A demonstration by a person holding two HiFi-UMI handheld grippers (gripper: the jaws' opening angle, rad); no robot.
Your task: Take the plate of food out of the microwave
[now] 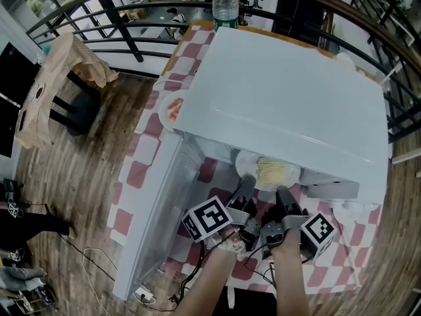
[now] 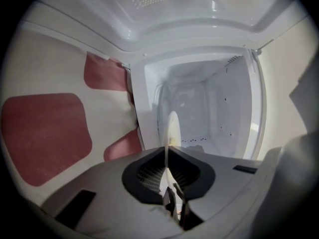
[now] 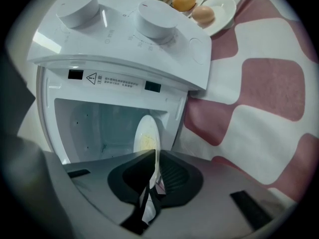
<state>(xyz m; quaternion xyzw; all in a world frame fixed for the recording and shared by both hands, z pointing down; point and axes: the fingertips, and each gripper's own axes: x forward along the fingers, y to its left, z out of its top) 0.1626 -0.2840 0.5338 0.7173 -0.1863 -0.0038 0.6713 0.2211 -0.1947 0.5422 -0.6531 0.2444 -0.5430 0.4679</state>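
The microwave is finished in smooth, glossy white, and the plate is coated in a shiny white glaze. A matt checked cloth is spread beneath them, and the floor is laid in grained wooden planks.

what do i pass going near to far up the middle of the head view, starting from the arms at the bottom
forearms → left gripper and right gripper, side by side → plate of noodles → white microwave → water bottle
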